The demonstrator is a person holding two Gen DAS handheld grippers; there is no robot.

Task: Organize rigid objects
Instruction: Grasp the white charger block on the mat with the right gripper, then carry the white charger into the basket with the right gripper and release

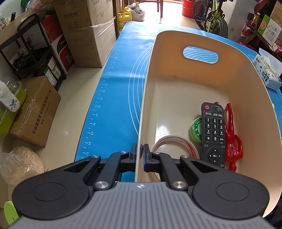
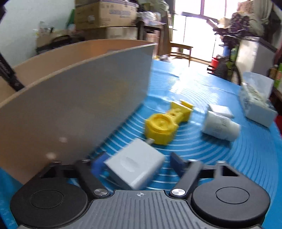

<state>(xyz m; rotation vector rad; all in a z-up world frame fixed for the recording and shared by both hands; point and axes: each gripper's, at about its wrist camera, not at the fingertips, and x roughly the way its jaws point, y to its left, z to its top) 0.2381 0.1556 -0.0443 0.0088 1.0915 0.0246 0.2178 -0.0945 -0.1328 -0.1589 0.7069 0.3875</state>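
My left gripper (image 1: 140, 151) is shut on the near rim of a cream plastic bin (image 1: 178, 82). Inside the bin lie a black remote control (image 1: 213, 133), a green tape roll (image 1: 195, 130), a clear tape roll (image 1: 176, 146) and a red plastic tool (image 1: 232, 137). In the right wrist view my right gripper (image 2: 139, 166) is open around a white charger block (image 2: 135, 167), which sits between the fingers; the frame is blurred. Beyond it on the blue mat (image 2: 229, 158) lie a yellow plastic part (image 2: 164, 126), a white bottle (image 2: 220, 126) and a small white box (image 2: 220, 110). The bin's outer wall (image 2: 79, 109) stands at left.
A tissue pack (image 1: 266, 72) lies on the mat right of the bin; it also shows in the right wrist view (image 2: 255, 104). Cardboard boxes (image 1: 35, 111), a black shelf (image 1: 30, 49) and a bicycle (image 1: 211, 15) stand around the table. The mat's left edge (image 1: 95, 112) drops to the floor.
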